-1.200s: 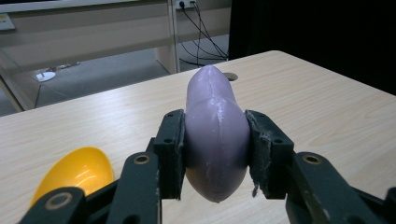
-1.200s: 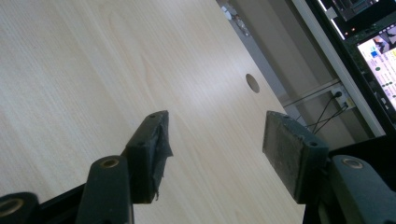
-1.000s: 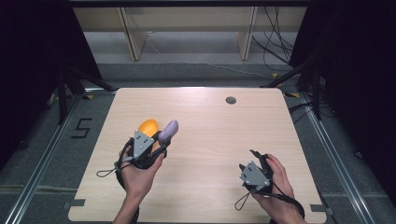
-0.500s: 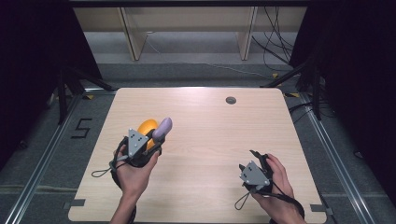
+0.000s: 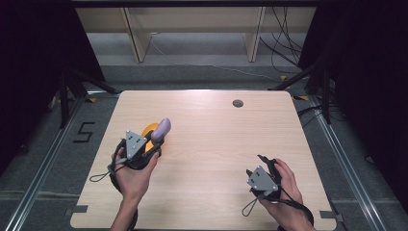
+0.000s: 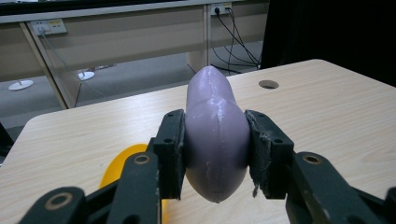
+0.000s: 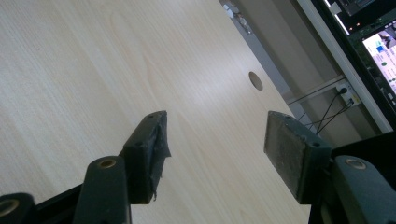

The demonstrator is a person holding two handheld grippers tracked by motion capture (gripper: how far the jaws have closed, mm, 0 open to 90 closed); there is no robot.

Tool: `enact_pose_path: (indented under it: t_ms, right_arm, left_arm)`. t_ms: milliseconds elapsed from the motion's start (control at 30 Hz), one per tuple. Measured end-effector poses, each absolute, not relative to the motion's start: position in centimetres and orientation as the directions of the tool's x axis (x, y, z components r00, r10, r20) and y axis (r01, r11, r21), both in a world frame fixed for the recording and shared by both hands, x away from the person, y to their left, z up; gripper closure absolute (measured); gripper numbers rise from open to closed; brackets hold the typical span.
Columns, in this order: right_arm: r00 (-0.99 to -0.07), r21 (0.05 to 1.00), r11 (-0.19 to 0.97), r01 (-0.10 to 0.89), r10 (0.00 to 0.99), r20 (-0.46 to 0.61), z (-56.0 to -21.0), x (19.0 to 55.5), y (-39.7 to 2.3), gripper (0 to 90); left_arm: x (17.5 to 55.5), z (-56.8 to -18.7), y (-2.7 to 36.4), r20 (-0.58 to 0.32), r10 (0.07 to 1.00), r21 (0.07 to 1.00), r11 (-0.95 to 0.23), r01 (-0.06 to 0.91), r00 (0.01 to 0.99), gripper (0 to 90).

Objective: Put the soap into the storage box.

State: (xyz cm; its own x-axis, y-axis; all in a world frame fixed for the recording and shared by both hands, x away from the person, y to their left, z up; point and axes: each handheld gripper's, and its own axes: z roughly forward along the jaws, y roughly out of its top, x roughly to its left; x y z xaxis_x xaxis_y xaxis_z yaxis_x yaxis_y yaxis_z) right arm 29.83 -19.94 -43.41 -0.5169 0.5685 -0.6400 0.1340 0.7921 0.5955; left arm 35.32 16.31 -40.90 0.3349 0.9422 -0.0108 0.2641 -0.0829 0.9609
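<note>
A person sits at a light wooden table [image 5: 216, 144] with a gripper in each hand. The left gripper [image 5: 155, 139] is over the left part of the table, and its two black jaws are squeezed onto a smooth purple egg-shaped thing [image 6: 216, 135]. In the left gripper view the purple thing sits right between the jaws, one pad pressing on each side, with its round tip poking up and forward and its bottom hanging just under the pads. From the high view the purple thing [image 5: 162, 128] sticks out past the gripper toward the far side of the table. Right beside and under it there is a yellow-orange thing [image 5: 148, 131]; I can see only a part of it, so I cannot tell what it is.

The right gripper [image 5: 266, 166] is near the front right edge of the table, held in the right hand [image 5: 284, 185]. Its jaws are wide apart with nothing between them, just bare table below.

There is a small round hole [image 5: 237, 103] in the table near the far side
</note>
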Motion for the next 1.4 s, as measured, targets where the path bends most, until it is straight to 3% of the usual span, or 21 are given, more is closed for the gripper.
enact_pose_path:
  t_ms: [1400]
  right_arm:
    - [-0.523, 0.592, 0.796, 0.127, 0.561, -0.642, -43.4, 30.0, -20.0, 38.5]
  left_arm:
    - [39.3, -42.6, 18.8, -0.011, 0.985, 0.955, -0.041, 0.295, 0.174, 59.3]
